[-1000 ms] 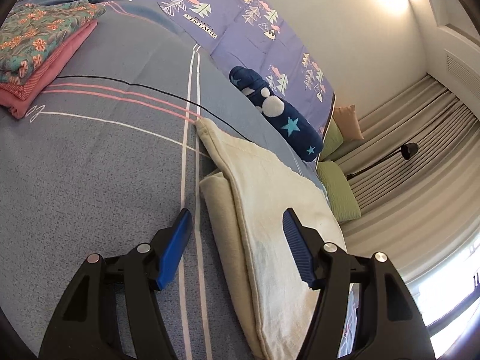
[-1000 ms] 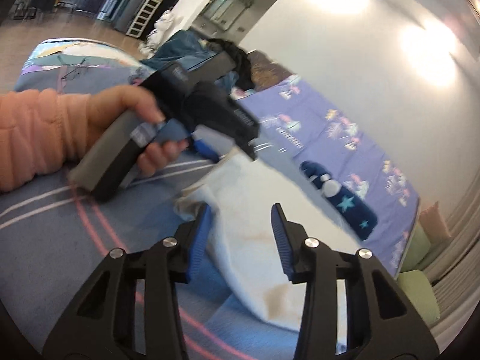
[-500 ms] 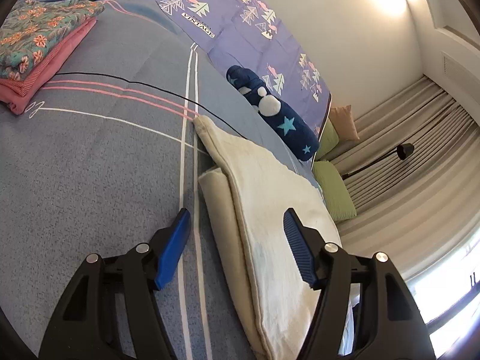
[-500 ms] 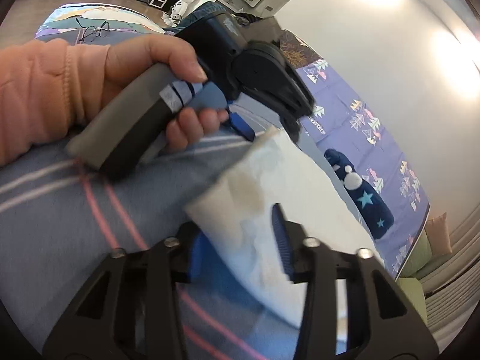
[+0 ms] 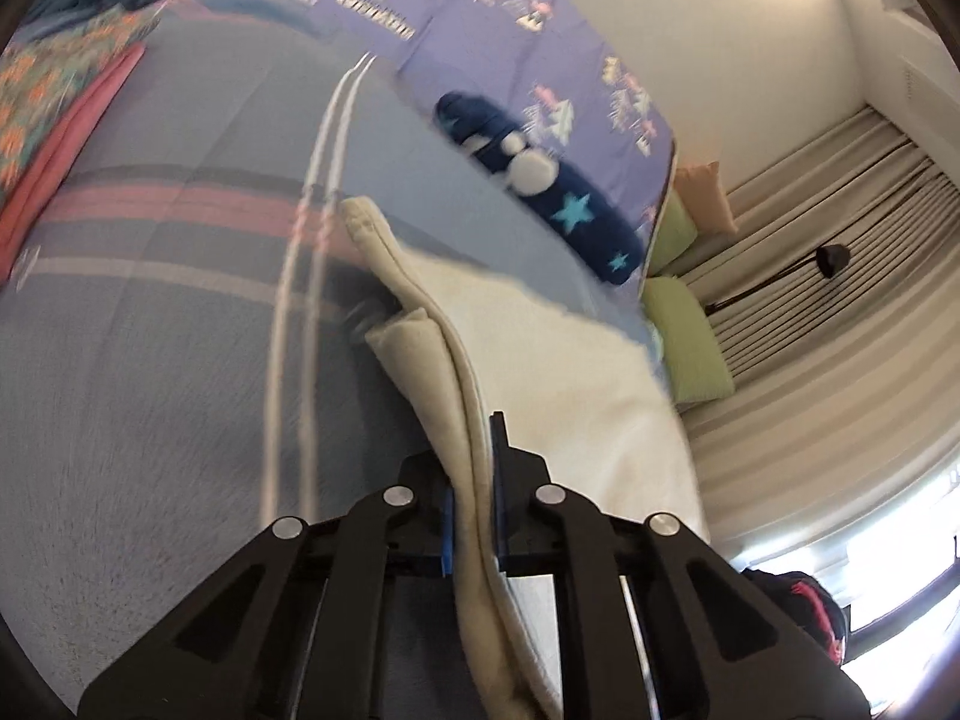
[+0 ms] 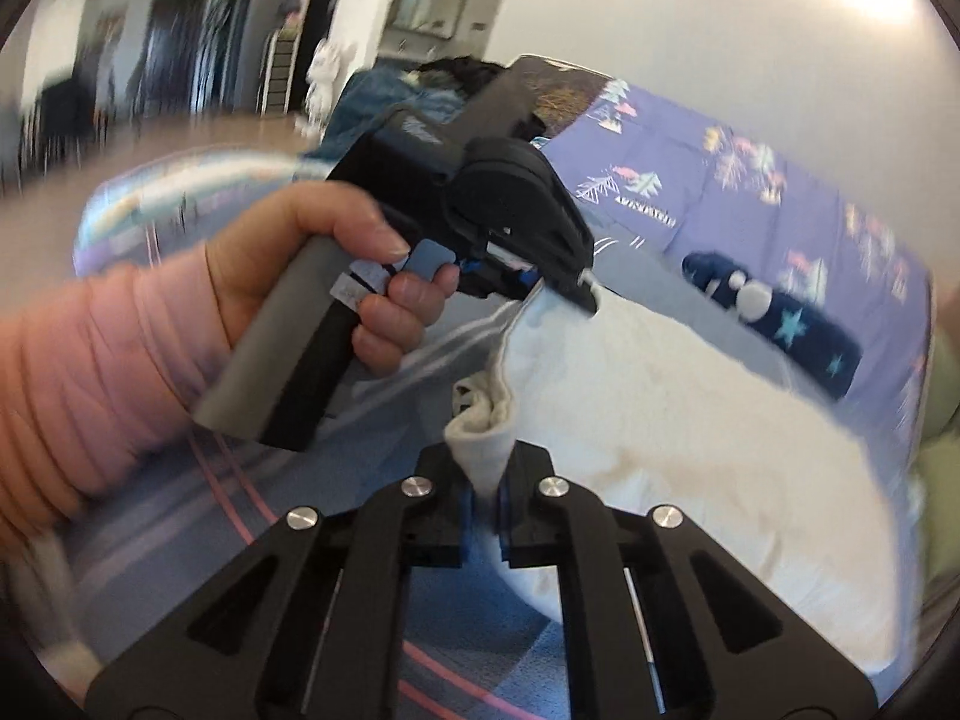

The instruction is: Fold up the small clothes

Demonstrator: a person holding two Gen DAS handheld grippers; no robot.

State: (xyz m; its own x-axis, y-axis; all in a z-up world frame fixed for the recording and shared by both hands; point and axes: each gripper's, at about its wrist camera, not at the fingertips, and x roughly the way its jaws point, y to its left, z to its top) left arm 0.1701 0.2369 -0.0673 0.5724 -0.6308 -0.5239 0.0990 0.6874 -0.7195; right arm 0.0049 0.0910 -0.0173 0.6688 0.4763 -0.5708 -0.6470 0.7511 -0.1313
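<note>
Both grippers pinch the cream cloth on the bed

The cream cloth lies folded on the grey-blue striped bedspread, running from the centre of the left wrist view down toward 6 o'clock. The left gripper has just been closing and now its blue pads are pressed together on the doubled edge of the cloth, which passes up between them. At 10 o'clock in that view sits a stack of folded clothes, floral on top and pink beneath, well apart from the cloth. A dark blue sock with stars lies at 1 o'clock on the bedspread, near the purple sheet with trees. Green cushions sit at 3 o'clock by the curtains.

In the right wrist view the right gripper has also just been closing; its pads squeeze a bunched corner of the same cloth, which spreads away toward 3 o'clock. At 10 o'clock a hand in a pink sleeve holds the other gripper, whose tip grips the cloth's far corner near the centre. The picture is blurred
</note>
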